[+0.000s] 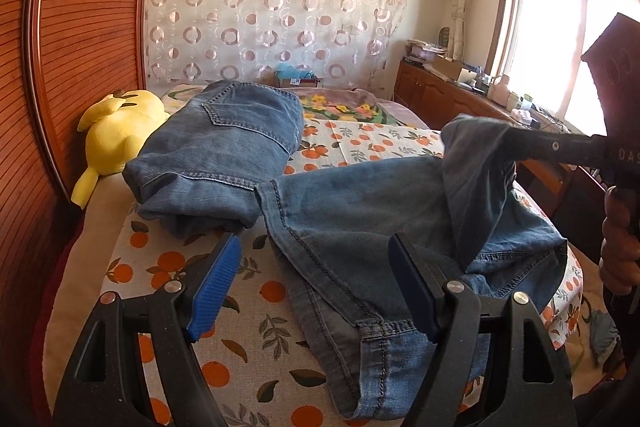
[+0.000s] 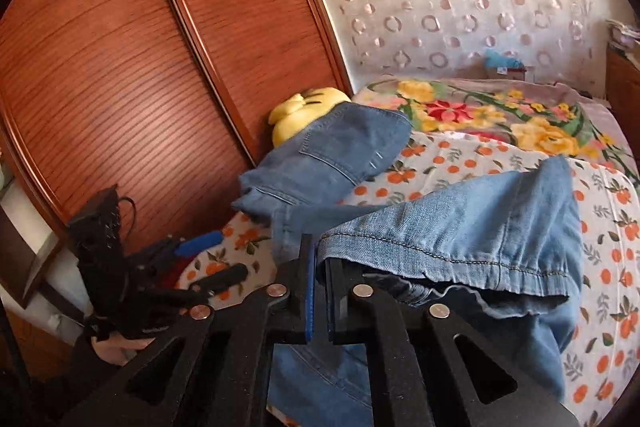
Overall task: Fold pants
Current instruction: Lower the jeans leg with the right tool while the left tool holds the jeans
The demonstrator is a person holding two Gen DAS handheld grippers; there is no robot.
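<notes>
A pair of faded blue denim pants (image 1: 360, 227) lies across a bed covered in a white sheet printed with oranges and green leaves (image 1: 248, 307), one leg hem lifted clear of the fabric beneath. The right gripper (image 2: 320, 291) — black, with blue-edged pads — has its fingers drawn together and clamped on that hem, which drapes off to the right in the right wrist view. In the left wrist view the same gripper reaches in from the right edge, a hand (image 1: 620, 251) on its handle. The left gripper (image 1: 316, 283) hovers at the near edge of the bed, its blue ribbed fingers (image 1: 216, 287) spread wide apart with nothing gripped; the pants' seam runs between them below. A second pair of blue jeans, already folded (image 1: 224, 151), rests farther left, beside a yellow plush toy (image 1: 116, 135) against a reddish wooden wardrobe door (image 1: 80, 47). A floral blanket (image 2: 500, 115) covers the far end of the bed.
</notes>
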